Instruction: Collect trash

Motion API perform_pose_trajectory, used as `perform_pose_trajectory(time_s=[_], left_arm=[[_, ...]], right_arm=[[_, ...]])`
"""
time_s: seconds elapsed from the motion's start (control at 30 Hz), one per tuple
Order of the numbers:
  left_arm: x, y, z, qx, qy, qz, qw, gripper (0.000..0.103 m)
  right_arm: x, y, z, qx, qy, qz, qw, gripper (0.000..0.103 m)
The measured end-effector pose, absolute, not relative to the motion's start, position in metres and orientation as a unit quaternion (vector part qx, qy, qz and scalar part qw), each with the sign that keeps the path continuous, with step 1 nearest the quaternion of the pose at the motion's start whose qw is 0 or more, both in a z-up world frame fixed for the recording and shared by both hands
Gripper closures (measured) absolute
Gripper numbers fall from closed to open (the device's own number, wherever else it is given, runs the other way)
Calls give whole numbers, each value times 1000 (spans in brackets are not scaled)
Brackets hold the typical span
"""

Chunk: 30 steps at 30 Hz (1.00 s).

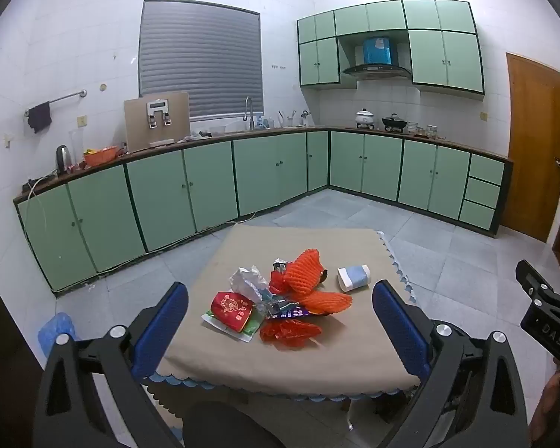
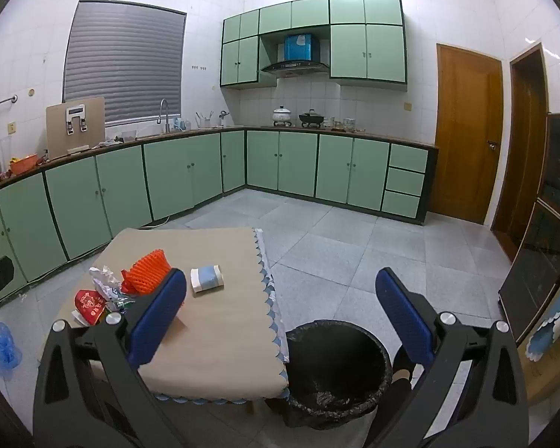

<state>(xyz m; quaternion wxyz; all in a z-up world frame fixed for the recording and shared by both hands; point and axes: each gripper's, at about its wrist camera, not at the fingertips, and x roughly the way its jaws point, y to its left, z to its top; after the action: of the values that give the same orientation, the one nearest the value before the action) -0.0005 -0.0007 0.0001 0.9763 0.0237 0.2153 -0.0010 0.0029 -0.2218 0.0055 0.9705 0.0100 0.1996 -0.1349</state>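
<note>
— Where's the trash, from where you stand?

— Heaped mid-frame in the left wrist view, on the beige-clothed surface (image 1: 242, 354). There's a red packet (image 1: 232, 310) at the lower left of the heap, crumpled white paper (image 1: 247, 280) just above it, orange foam netting (image 1: 305, 272) at the top and right, and red cellophane (image 1: 291, 331) at the bottom. Some purple and silver wrappers sit in the middle, too tangled to tell apart.

— And that pale thing off to the side?

— A white and blue pack (image 1: 354, 278), lying apart from the heap, to its right.

— What are the claws doing?

— The left claw (image 1: 280, 328) is spread wide, blue pads either side of the heap in the picture, nothing between them gripped. The right claw (image 2: 280, 317) is wide too and holds nothing.

— Any bin?

— Yes, in the right wrist view, lower centre: a black bin (image 2: 336, 407) with a dark liner, on the tiled floor just beside the surface's right edge. Its inside is too dark to make out.

— Anything else nearby?

— A blue plastic bag (image 2: 3, 343) on the floor at the far left.
</note>
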Motion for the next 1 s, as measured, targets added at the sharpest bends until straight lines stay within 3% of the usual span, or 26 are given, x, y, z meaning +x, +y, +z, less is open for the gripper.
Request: perform_pose_trajectory(time_s=[1.0], left_arm=[[-2, -1, 4, 16, 214, 2, 977, 6]], right_arm=[[-1, -221, 12, 6, 197, -133, 971, 5]])
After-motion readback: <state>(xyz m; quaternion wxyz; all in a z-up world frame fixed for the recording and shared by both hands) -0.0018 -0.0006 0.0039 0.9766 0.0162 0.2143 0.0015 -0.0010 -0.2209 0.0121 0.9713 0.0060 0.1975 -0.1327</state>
